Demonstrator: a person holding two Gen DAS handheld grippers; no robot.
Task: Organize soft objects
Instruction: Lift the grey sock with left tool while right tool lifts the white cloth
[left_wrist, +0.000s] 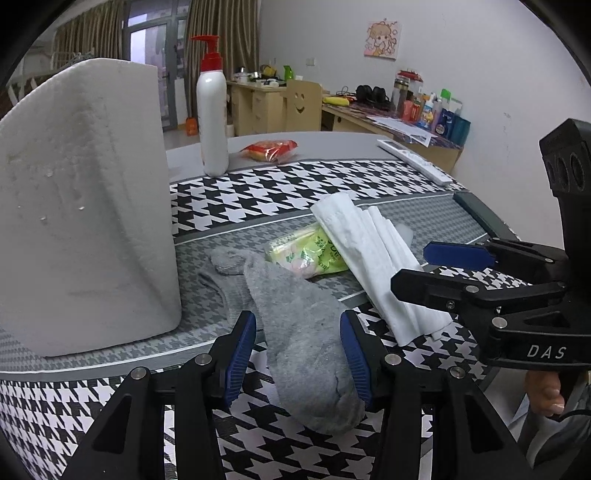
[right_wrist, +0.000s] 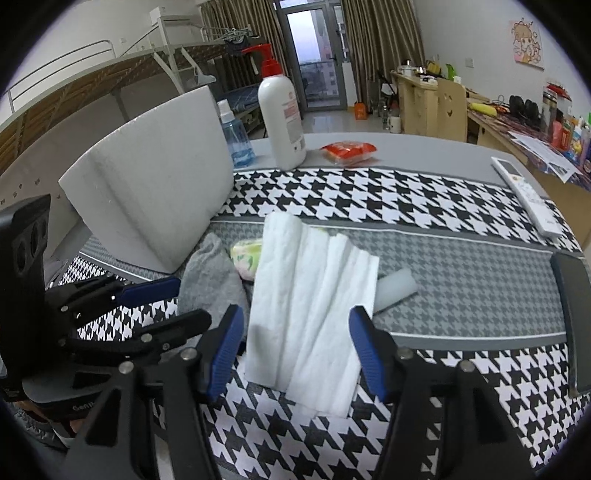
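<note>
The left gripper (left_wrist: 299, 354) has its jaws apart, one on each side of the grey sock (left_wrist: 295, 325). The right pad seems to touch the sock's edge, but the jaws do not clamp it. The sock lies flat on the houndstooth table mat (left_wrist: 369, 192), with its toe end between the blue pads.

The right gripper (right_wrist: 295, 350) also has its jaws apart. Between them lies the near end of a folded white cloth (right_wrist: 310, 295) (it could be a thick paper towel), and neither pad presses on it. The cloth rests partly on a green snack packet (left_wrist: 306, 254), just beside the sock.

A white foam block (left_wrist: 85, 206) stands at the left of the mat. Behind it are a white pump bottle (left_wrist: 212, 114) and a red packet (left_wrist: 269, 149), and a remote control (right_wrist: 524, 199) lies at the right edge.
</note>
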